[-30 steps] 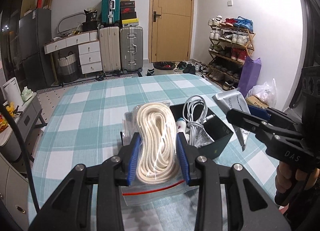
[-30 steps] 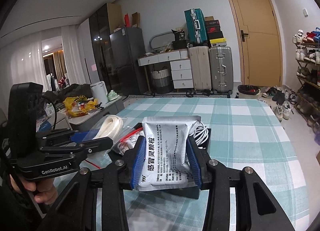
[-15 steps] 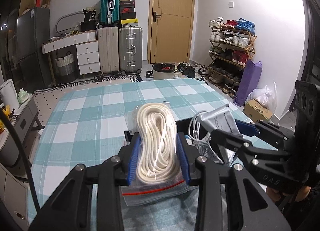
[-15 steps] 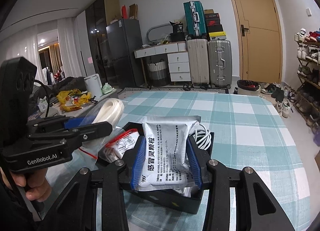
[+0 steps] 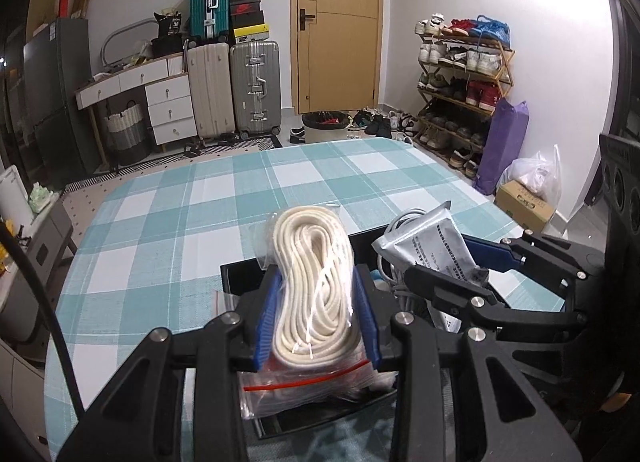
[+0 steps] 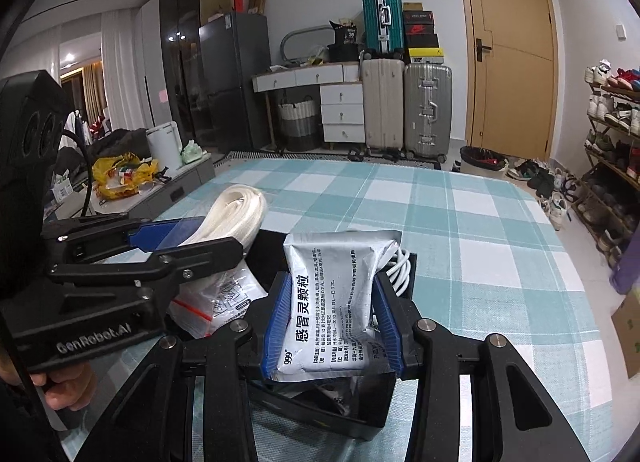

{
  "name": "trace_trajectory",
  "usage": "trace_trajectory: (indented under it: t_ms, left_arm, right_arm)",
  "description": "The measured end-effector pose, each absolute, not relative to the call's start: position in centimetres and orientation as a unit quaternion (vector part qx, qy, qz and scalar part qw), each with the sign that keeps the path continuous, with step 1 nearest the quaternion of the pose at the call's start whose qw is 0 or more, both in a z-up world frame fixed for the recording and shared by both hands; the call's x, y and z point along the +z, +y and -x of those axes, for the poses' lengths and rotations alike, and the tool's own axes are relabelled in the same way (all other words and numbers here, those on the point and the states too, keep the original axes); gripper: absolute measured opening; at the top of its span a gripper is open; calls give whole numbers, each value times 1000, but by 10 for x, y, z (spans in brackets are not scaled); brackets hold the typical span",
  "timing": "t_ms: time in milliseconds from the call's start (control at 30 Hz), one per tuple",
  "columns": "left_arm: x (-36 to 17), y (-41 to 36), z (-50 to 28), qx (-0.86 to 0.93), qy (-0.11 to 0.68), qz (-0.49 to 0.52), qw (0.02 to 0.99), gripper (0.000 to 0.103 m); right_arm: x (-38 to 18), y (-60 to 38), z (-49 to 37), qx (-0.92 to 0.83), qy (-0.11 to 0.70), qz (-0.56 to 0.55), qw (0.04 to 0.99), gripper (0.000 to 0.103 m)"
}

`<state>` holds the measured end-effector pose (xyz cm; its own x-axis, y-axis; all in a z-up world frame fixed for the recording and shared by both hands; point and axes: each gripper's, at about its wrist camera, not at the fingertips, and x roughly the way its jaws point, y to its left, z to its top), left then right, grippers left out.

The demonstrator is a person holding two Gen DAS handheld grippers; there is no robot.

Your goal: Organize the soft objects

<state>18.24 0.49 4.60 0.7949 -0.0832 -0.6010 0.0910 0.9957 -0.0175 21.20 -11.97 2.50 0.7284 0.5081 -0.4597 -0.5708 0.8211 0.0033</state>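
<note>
My left gripper [image 5: 316,282] is shut on a clear zip bag of coiled white rope [image 5: 314,282] and holds it over the left part of a black box [image 5: 240,278] on the checked tablecloth. My right gripper [image 6: 332,302] is shut on a silver medicine sachet [image 6: 336,302] with Chinese print, held over the right part of the same box [image 6: 380,402]. The sachet [image 5: 432,246] and right gripper [image 5: 480,282] show in the left wrist view. The rope bag [image 6: 236,214] and left gripper [image 6: 168,246] show in the right wrist view. A white cable coil [image 6: 400,266] lies in the box.
The table with teal and white checked cloth [image 5: 240,198] stretches ahead. Beyond it stand suitcases [image 5: 232,90], a white drawer desk [image 5: 160,98], a door [image 5: 336,26] and a shoe rack [image 5: 460,82]. A low cabinet with a yellow bag [image 6: 120,178] is to the left.
Both grippers have moved in over the black box and lower, each still holding its item. The sachet has come from the box's right side to above it.
</note>
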Motion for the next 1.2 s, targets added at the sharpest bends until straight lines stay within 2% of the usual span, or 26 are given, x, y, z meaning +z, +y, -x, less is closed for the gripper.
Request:
trace_trajectory:
  t_ms: [233, 333, 400, 467, 500, 567, 600, 633, 700, 833, 1200]
  left_arm:
    - [40, 4, -185, -41, 322, -11, 946, 36]
    - [42, 7, -184, -42, 323, -6, 945, 38]
    - [43, 9, -181, -45, 324, 1, 945, 40]
    - [45, 11, -177, -46, 321, 5, 946, 49]
    - [46, 12, -174, -46, 318, 6, 947, 61]
    - [48, 14, -168, -43, 311, 8, 950, 65]
    - [49, 14, -165, -43, 309, 7, 950, 73]
    - [50, 15, -162, -39, 306, 7, 951, 87]
    - [51, 18, -154, -27, 294, 7, 955, 95]
    - [54, 23, -136, -21, 274, 12, 962, 103]
    - [44, 30, -108, 8, 250, 15, 968, 103]
  right_arm:
    - [19, -114, -217, 279, 234, 91, 927, 42]
    - [19, -117, -214, 287, 230, 92, 925, 49]
    - [22, -122, -208, 290, 220, 88, 927, 62]
    - [26, -129, -201, 287, 206, 81, 932, 73]
    - [27, -131, -198, 287, 202, 79, 933, 77]
    - [30, -135, -193, 288, 198, 79, 934, 85]
    - [31, -137, -189, 285, 194, 79, 935, 90]
    - [31, -139, -186, 284, 191, 78, 936, 92]
    - [31, -143, -181, 285, 190, 73, 937, 99]
    - [28, -150, -171, 283, 189, 63, 938, 102]
    - [22, -159, -146, 299, 170, 44, 938, 102]
